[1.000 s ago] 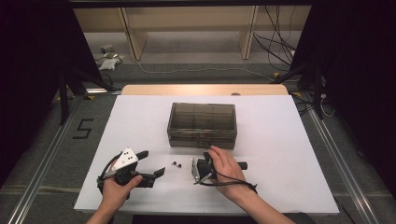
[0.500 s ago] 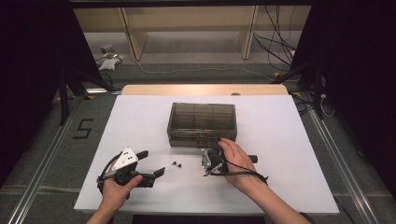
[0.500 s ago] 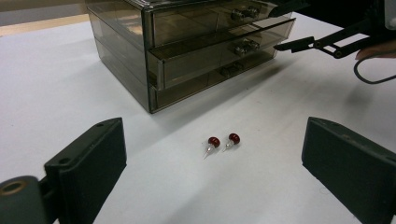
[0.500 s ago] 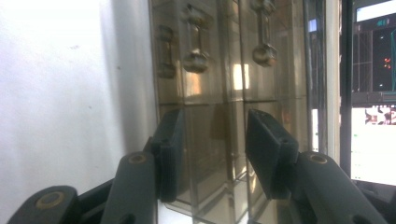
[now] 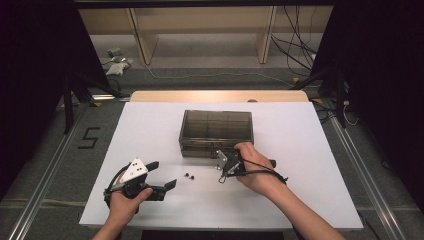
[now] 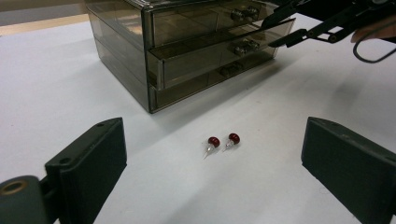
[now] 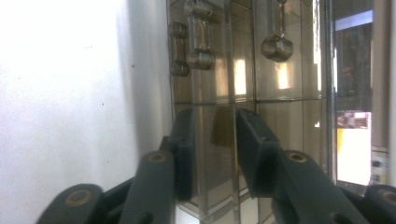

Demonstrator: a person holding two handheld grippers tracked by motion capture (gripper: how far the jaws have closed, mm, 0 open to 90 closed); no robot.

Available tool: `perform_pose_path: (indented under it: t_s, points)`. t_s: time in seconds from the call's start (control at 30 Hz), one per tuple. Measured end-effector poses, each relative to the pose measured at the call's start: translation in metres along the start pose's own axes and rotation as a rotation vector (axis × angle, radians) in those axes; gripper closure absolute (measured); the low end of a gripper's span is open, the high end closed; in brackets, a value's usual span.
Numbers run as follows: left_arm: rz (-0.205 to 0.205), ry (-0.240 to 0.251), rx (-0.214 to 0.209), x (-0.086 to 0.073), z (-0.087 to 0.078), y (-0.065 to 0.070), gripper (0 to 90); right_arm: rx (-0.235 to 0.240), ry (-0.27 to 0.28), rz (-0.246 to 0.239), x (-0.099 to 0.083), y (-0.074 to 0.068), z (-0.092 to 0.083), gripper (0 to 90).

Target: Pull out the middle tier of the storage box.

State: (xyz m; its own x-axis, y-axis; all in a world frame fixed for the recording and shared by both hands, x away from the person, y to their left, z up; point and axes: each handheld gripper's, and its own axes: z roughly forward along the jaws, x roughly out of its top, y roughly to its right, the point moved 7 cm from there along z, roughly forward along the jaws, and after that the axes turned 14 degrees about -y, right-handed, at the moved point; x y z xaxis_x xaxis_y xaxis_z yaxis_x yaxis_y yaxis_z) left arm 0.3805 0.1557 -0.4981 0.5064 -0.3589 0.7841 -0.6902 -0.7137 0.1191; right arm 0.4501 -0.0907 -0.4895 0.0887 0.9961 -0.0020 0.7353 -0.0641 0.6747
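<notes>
Moved forward since the earlier pictures: right gripper (image 5: 220,161), carried by the right hand (image 5: 253,165) from the open table up to the front of the smoked-plastic drawer box (image 5: 216,131). Now pressed against the box front, jaws part-way closed around the front edge of a slightly pulled-out drawer (image 6: 219,51) (the middle one, going by the left gripper view). In the right gripper view, that clear drawer panel (image 7: 219,154) standing between the two black jaws, a narrow gap showing on one side; cannot tell whether actually pinched or only straddled. Drawer knobs (image 7: 199,32) visible above the jaws.

Barely shifted meanwhile: left gripper (image 5: 162,176), held by the left hand (image 5: 125,200) low on the near left of the white table (image 5: 300,190), jaws spread wide and empty. Pointed toward two small red-headed pins (image 6: 222,141), lying side by side on the table, well short of the jaw tips and in front of the box. In the high view, the same pins (image 5: 189,176) sitting between the two grippers, apart from both and near the box's front left corner.
</notes>
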Motion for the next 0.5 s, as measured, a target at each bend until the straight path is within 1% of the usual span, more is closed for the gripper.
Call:
perform_pose_path:
  t_s: [0.03, 0.1, 0.17, 0.23, 0.27, 0.3, 0.33, 0.37, 0.47, 0.5]
  points:
    - [-0.001, 0.001, -0.002, 0.0, 0.0, 0.0, 6.5, 0.013, 0.001, -0.005, 0.0, 0.001, 0.0, 71.5]
    - [0.0, 0.0, -0.001, 0.0, 0.0, 0.0, 6.6, 0.046, -0.002, 0.005, 0.0, 0.004, 0.001, 74.6]
    - [-0.001, 0.0, -0.002, 0.0, 0.0, 0.0, 6.6, 0.078, -0.011, -0.013, -0.001, 0.007, 0.001, 76.8]
    - [0.003, -0.003, -0.001, 0.0, 0.0, 0.0, 6.6, 0.114, -0.016, -0.013, -0.001, 0.009, 0.001, 78.2]
    - [0.0, -0.001, -0.002, 0.0, 0.0, 0.0, 6.6, 0.134, -0.011, -0.038, -0.001, 0.011, 0.002, 78.3]
    - [0.003, -0.003, -0.002, 0.0, 0.0, 0.0, 6.6, 0.156, -0.02, -0.039, -0.001, 0.011, 0.002, 78.5]
    - [0.0, -0.001, -0.002, 0.0, 0.0, 0.0, 6.6, 0.176, -0.013, -0.059, -0.002, 0.012, 0.003, 79.1]
    - [0.0, -0.001, -0.003, 0.0, 0.0, 0.0, 6.6, 0.208, -0.007, -0.06, -0.002, 0.014, 0.003, 79.9]
    - [0.001, -0.001, -0.002, 0.0, 0.0, 0.0, 6.6, 0.269, 0.021, -0.056, -0.002, 0.017, 0.004, 81.2]
    - [0.001, -0.001, -0.002, 0.0, 0.0, 0.0, 6.6, 0.284, 0.019, -0.055, -0.003, 0.018, 0.004, 81.5]
